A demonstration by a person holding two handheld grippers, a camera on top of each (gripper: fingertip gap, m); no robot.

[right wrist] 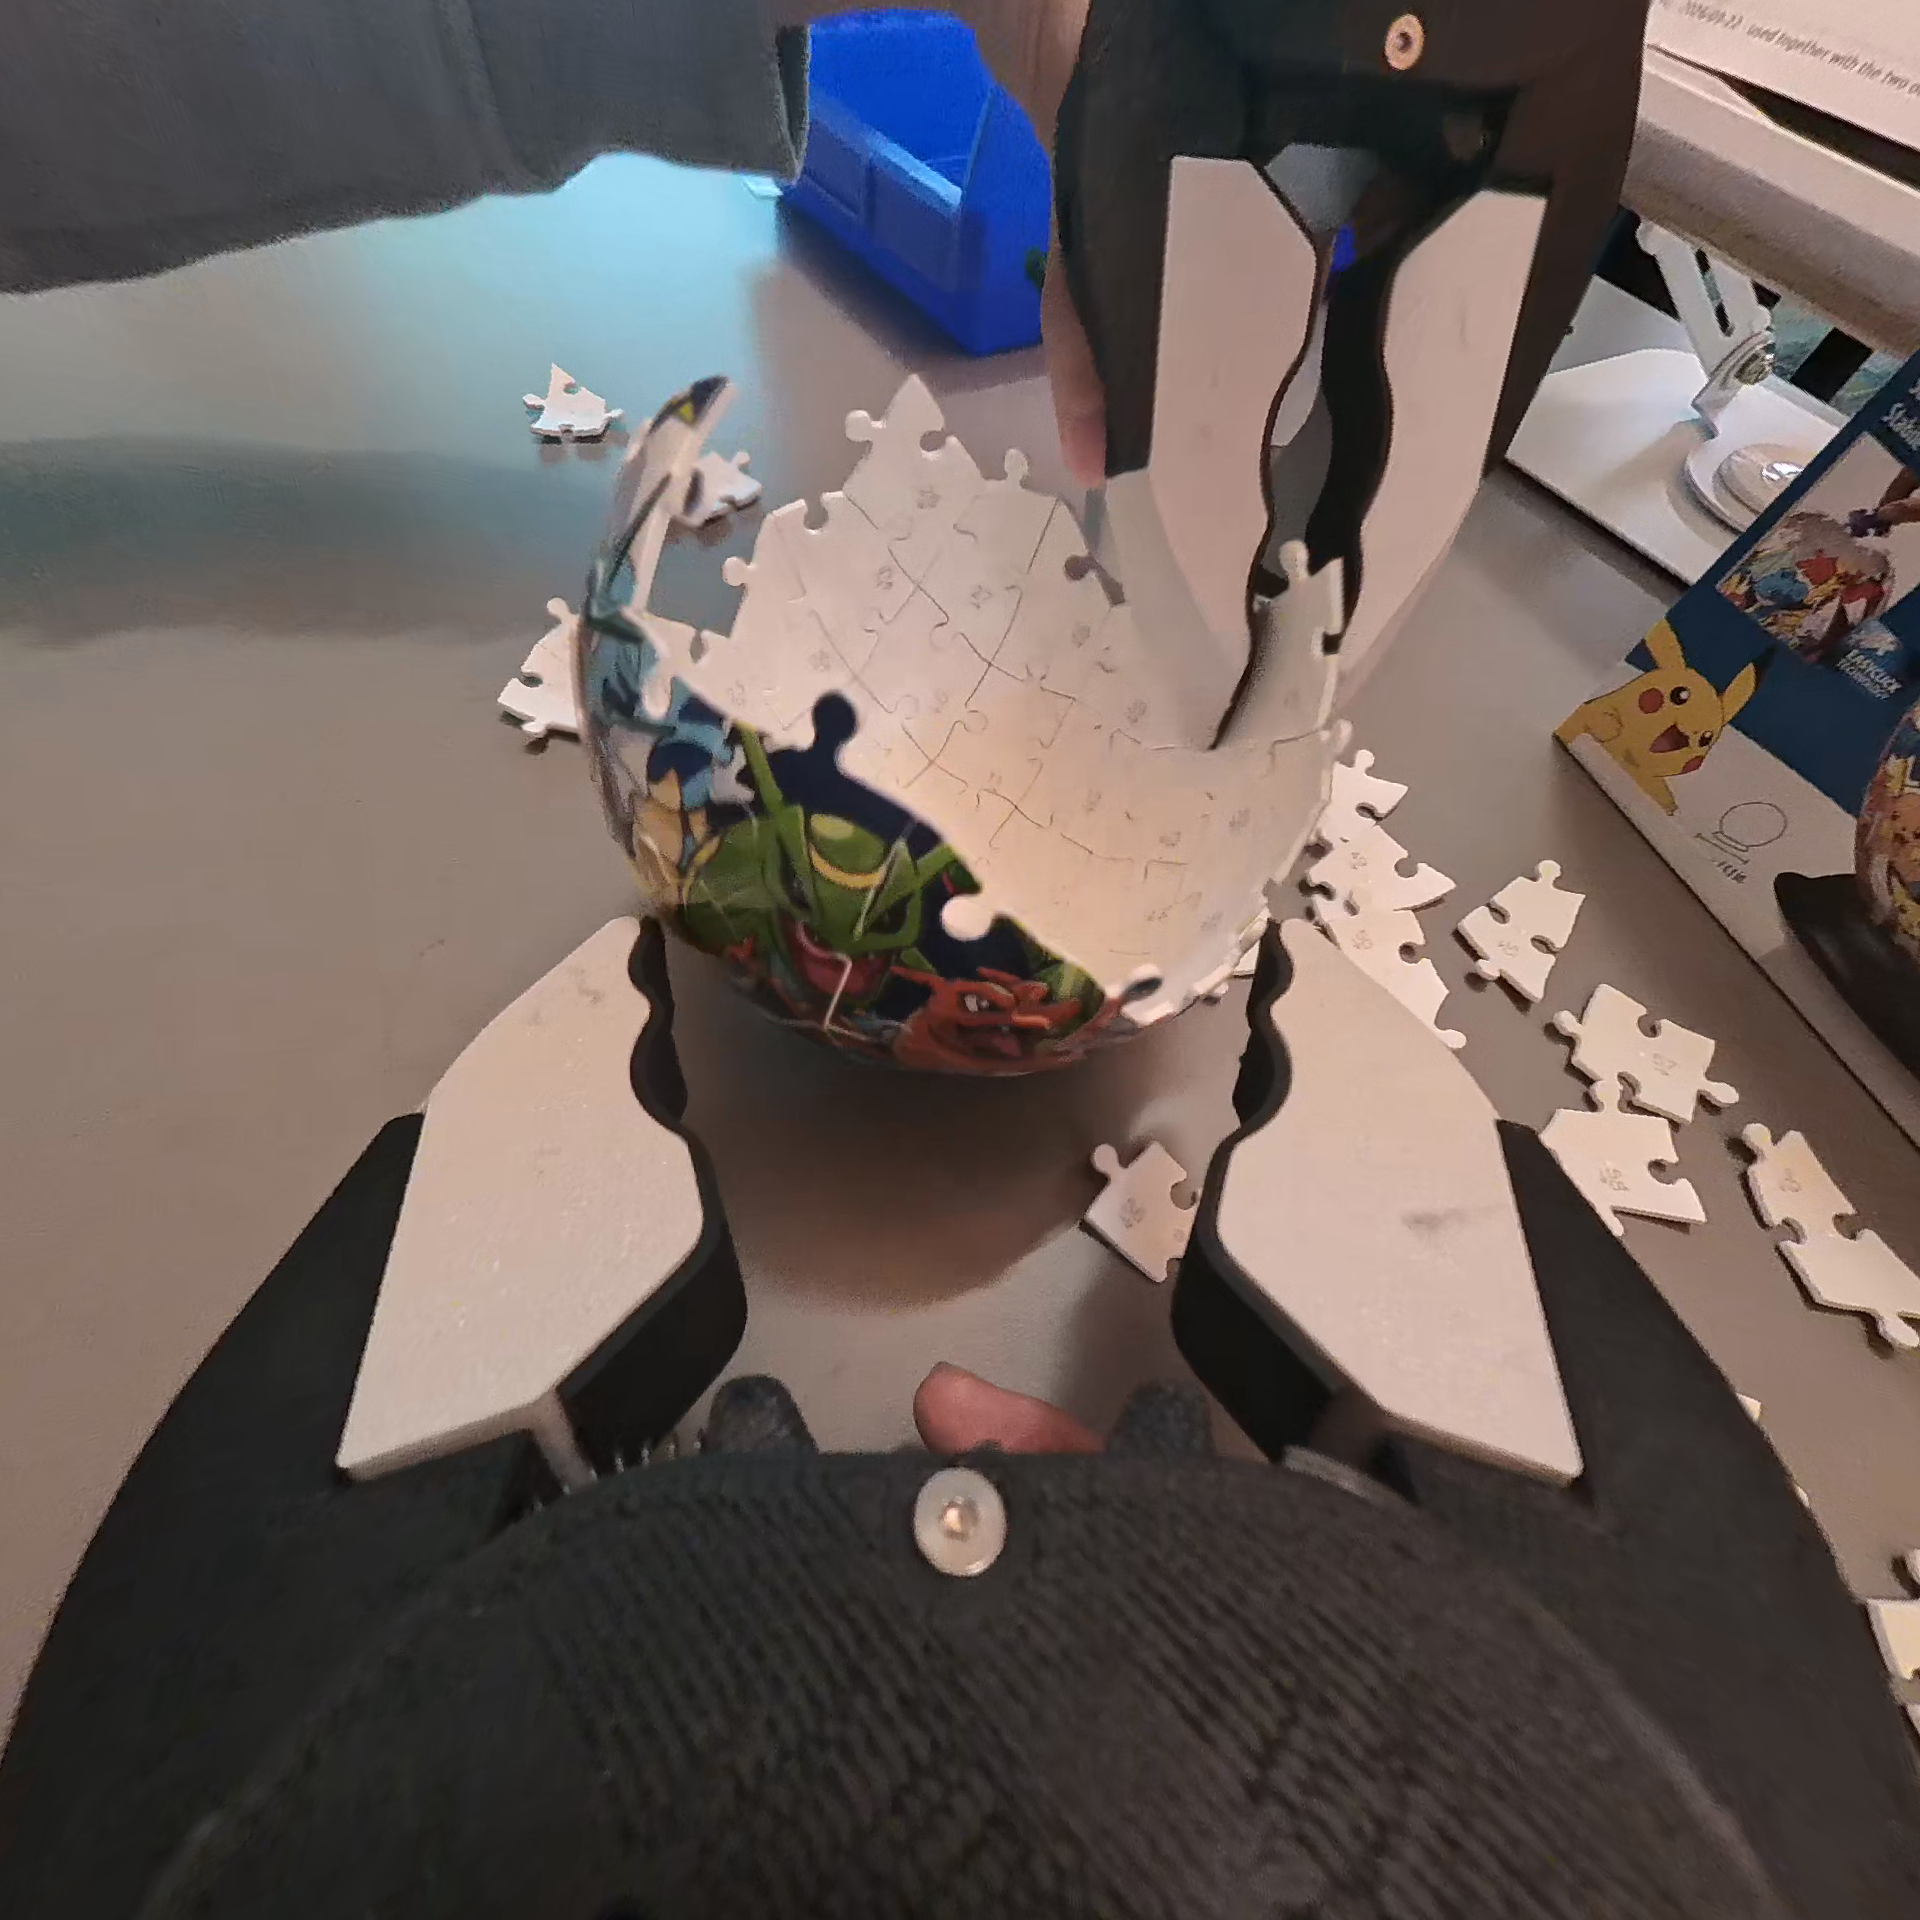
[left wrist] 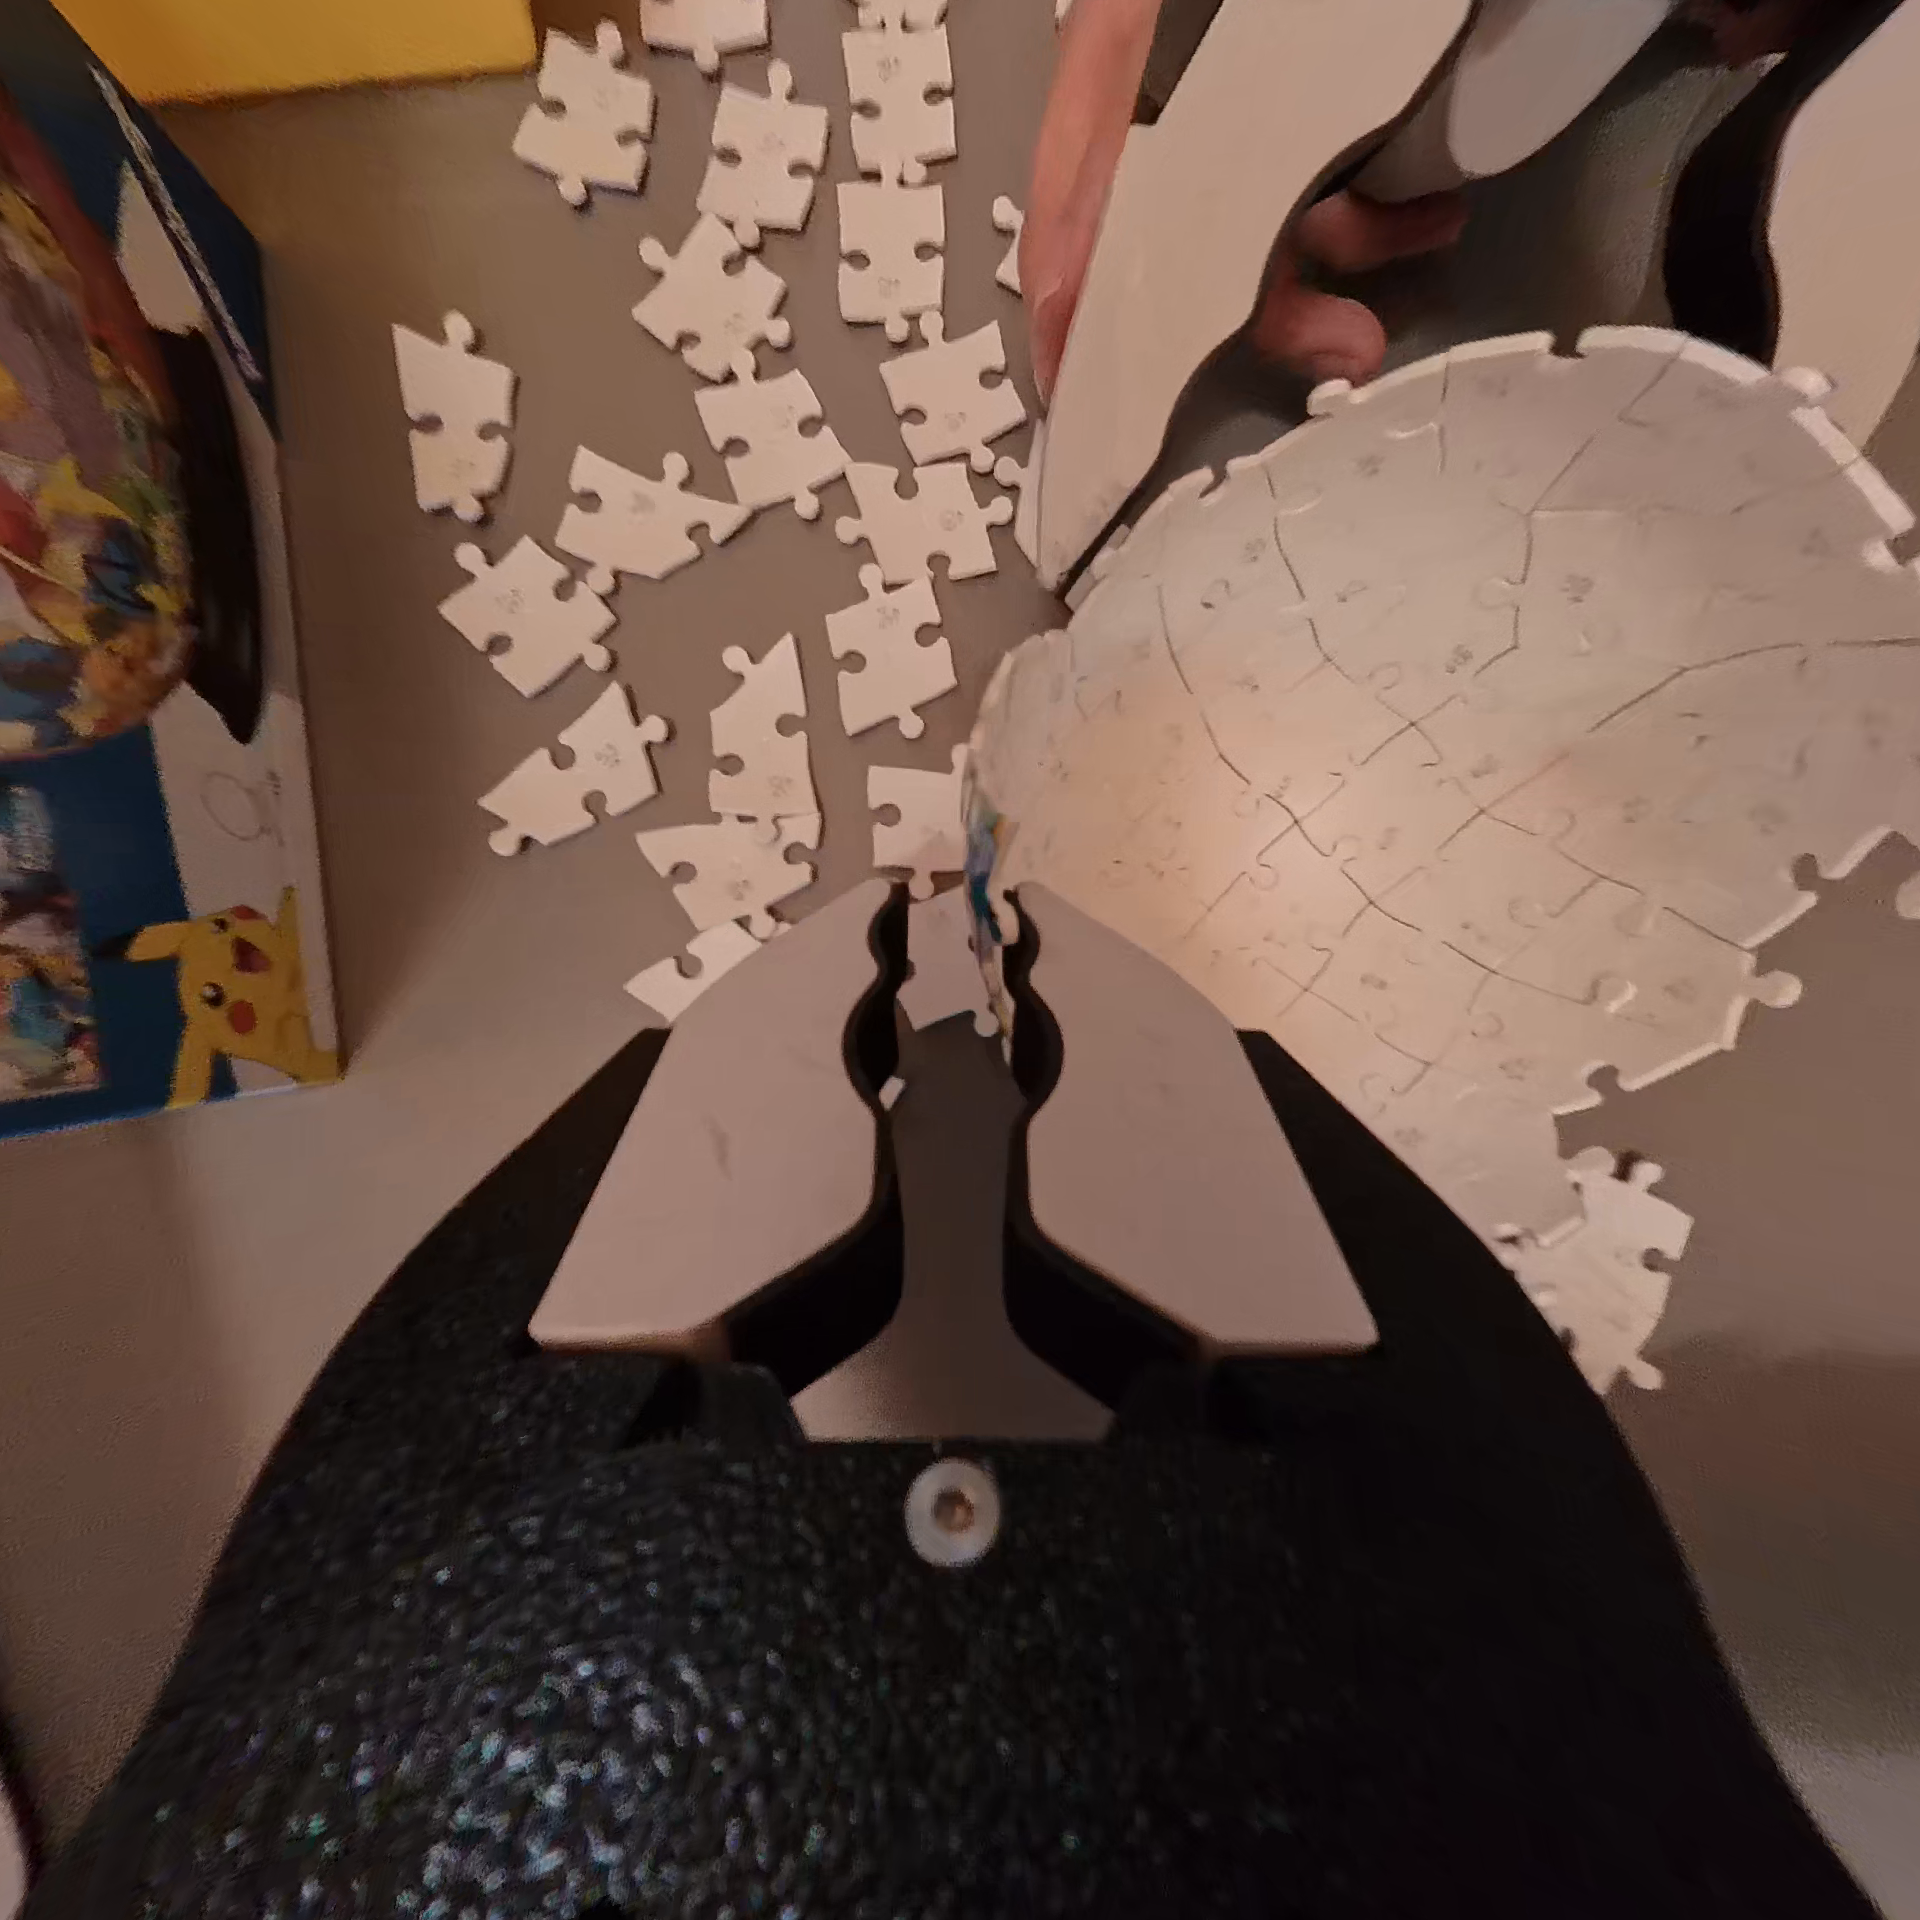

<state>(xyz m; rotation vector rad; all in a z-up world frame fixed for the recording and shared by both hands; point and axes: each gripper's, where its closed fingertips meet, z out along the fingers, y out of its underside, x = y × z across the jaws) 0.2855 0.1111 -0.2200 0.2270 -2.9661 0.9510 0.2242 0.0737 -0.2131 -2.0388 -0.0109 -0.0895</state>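
Note:
A half-built puzzle ball (right wrist: 862, 935) stands on the grey table (right wrist: 260, 831), a bowl-shaped shell with printed colours outside and white inside (left wrist: 1455, 727). My left gripper (left wrist: 951, 904) is shut on a white puzzle piece (right wrist: 1304, 613) at the shell's rim; it reaches down from above in the right wrist view (right wrist: 1247, 665). My right gripper (right wrist: 961, 935) is open and empty, its tips on either side of the shell's near lower part without touching it. One of its fingers (left wrist: 1101, 364) shows beyond the shell in the left wrist view.
Several loose white pieces (left wrist: 769, 426) lie face down beside the shell, also seen in the right wrist view (right wrist: 1631, 1049); one (right wrist: 1138, 1205) lies by my right finger. The puzzle box (left wrist: 239, 935) (right wrist: 1714, 727) stands alongside. A blue bin (right wrist: 914, 208) and a grey sleeve (right wrist: 312, 125) are behind.

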